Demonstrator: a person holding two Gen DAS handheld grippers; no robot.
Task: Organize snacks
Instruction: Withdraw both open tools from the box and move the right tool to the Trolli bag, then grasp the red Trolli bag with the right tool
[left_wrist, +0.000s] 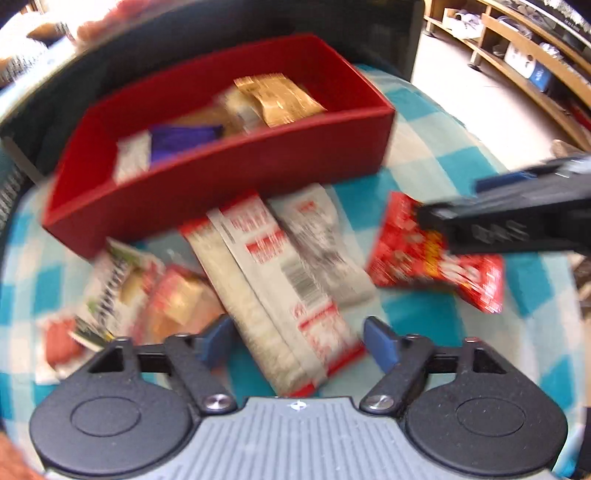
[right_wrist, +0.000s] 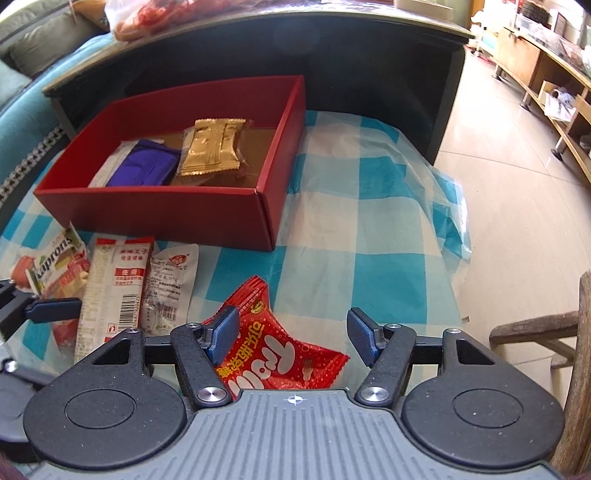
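**Materials & finish**

Red box: matt cardboard. Gold packet: shiny foil, crinkled. Purple packet: glossy plastic. Red snack bag: glossy film. Checked cover: thin plastic sheet w/ sheen, wrinkled. Right tongs: matt black plastic, ribbed blue pads, metal screws. Floor: glossy tile.

Red box upper left holds purple and gold packets (lying flat); white packets lower left, red packet bottom centre on the cloth
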